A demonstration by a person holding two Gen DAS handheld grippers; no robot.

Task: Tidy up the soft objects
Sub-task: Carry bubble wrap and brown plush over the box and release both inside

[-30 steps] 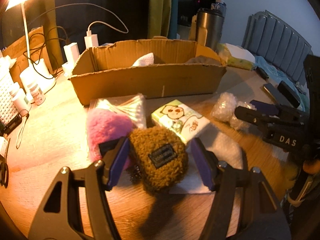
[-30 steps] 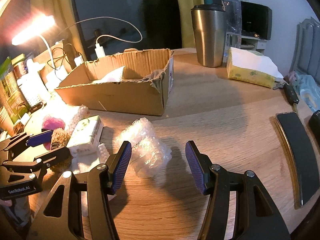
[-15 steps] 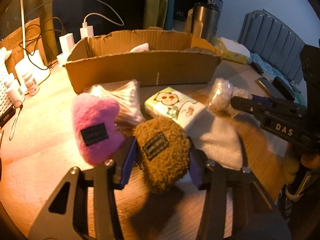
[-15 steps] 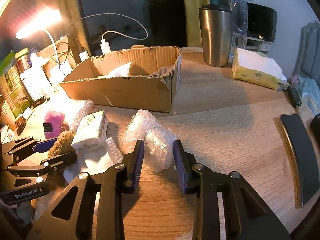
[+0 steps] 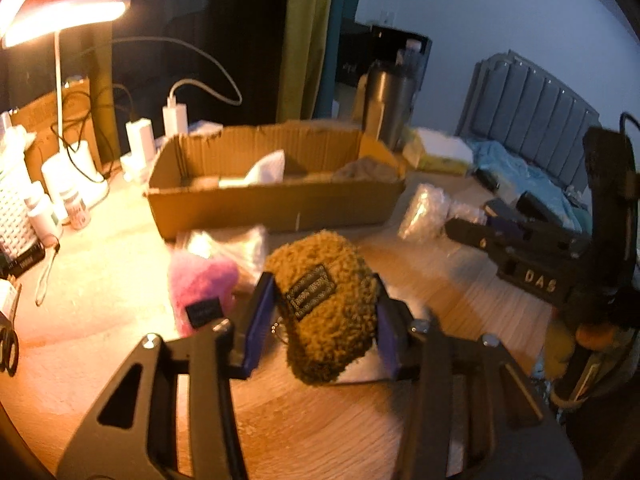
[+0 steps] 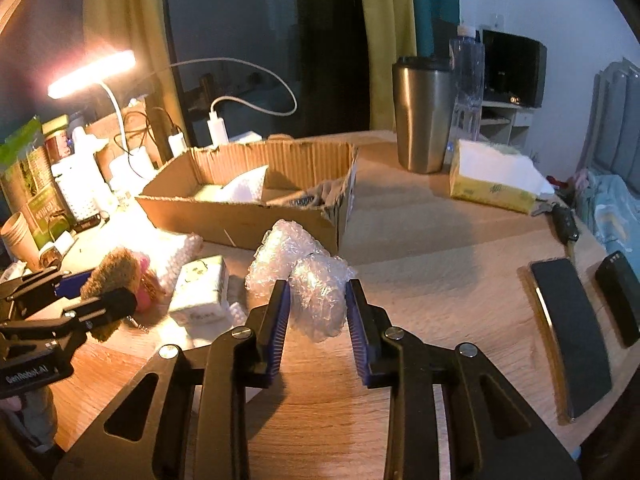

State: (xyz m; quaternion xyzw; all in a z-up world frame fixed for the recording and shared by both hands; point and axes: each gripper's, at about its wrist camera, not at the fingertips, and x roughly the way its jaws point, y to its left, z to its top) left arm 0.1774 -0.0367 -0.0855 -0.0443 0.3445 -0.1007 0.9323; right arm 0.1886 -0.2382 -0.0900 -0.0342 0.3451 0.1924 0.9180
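My left gripper is shut on a brown fuzzy pouch and holds it lifted above the wooden table; it also shows in the right wrist view. A pink fuzzy pouch lies just left of it. My right gripper is shut on a wad of bubble wrap, raised off the table, and shows in the left wrist view. An open cardboard box stands behind, holding white and grey soft items; it also shows in the right wrist view.
A tissue pack and a white foam sheet lie between the grippers. A steel tumbler, a yellow tissue box, two phones and a desk lamp with bottles and chargers surround the box.
Both grippers closed on their objects and lifted: the left raised the brown pouch off the table, the right raised the bubble wrap toward the box.
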